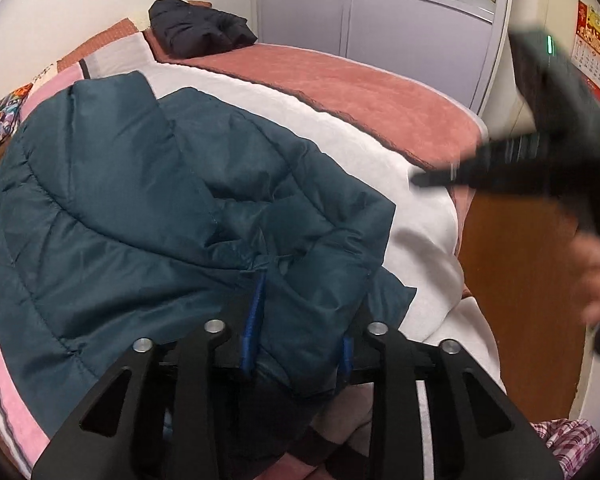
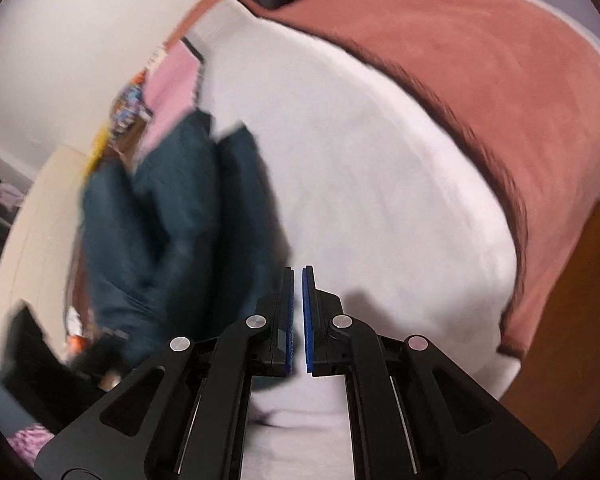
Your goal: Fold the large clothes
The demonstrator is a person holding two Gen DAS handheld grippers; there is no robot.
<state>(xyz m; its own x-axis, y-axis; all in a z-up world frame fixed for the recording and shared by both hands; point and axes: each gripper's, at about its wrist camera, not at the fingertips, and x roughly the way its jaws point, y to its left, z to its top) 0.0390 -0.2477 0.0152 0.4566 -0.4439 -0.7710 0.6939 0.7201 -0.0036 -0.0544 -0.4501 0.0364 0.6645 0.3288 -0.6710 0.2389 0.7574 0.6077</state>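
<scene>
A large dark teal padded jacket (image 1: 140, 208) lies on the white blanket (image 1: 380, 152) of a bed. My left gripper (image 1: 300, 320) has its blue-padded jaws set wide around a bunched fold of the jacket's near edge, the cloth filling the gap. My right gripper (image 2: 298, 308) hangs over the white blanket (image 2: 360, 184), jaws nearly closed with a thin empty gap, the jacket (image 2: 168, 208) to its left, blurred. The right gripper also shows in the left wrist view (image 1: 432, 178), blurred, at the right above the bed edge.
A rust-pink blanket (image 1: 360, 92) covers the far side of the bed. A dark folded garment (image 1: 200, 28) sits at the bed's far end. A wardrobe (image 1: 380, 8) stands behind. An orange-brown bed board (image 1: 512, 280) is at the right.
</scene>
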